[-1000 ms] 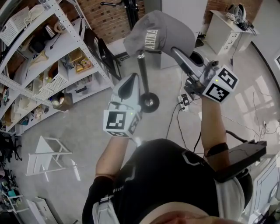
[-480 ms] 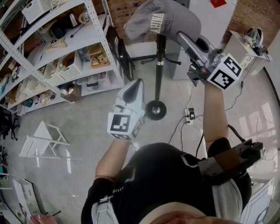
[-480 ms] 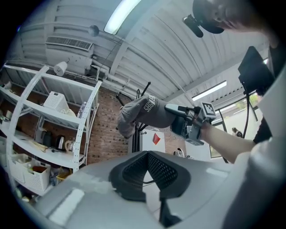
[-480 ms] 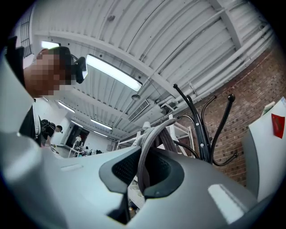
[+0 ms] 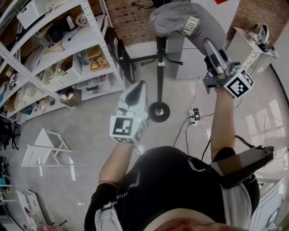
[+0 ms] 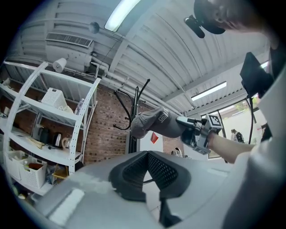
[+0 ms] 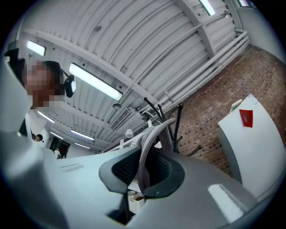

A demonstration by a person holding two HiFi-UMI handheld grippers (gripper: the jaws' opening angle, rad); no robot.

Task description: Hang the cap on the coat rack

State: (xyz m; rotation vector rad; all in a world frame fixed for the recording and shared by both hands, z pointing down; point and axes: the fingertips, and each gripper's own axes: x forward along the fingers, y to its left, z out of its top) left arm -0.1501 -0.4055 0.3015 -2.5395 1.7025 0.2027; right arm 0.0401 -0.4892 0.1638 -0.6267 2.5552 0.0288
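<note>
While R claw (image 5: 211, 45) clamps cap (image 5: 180, 20), basket (image 5: 34, 13) on shelf (image 5: 86, 38).

A white shelving unit (image 5: 67, 43) stands left of the jaws of the left gripper (image 5: 135, 90), holding a kettle (image 5: 69, 20) and a white basket (image 5: 31, 12). A white step stool (image 5: 45, 149) lies tipped on the grey floor (image 5: 81, 122), left of and behind those jaws. A power strip (image 5: 195, 115) with cables lies on the floor between the two pairs of jaws. Right of the jaws of the right gripper (image 5: 210, 45), a white cabinet (image 7: 252, 143) bears a red label (image 7: 246, 117) before a brick wall (image 7: 210, 120).
</note>
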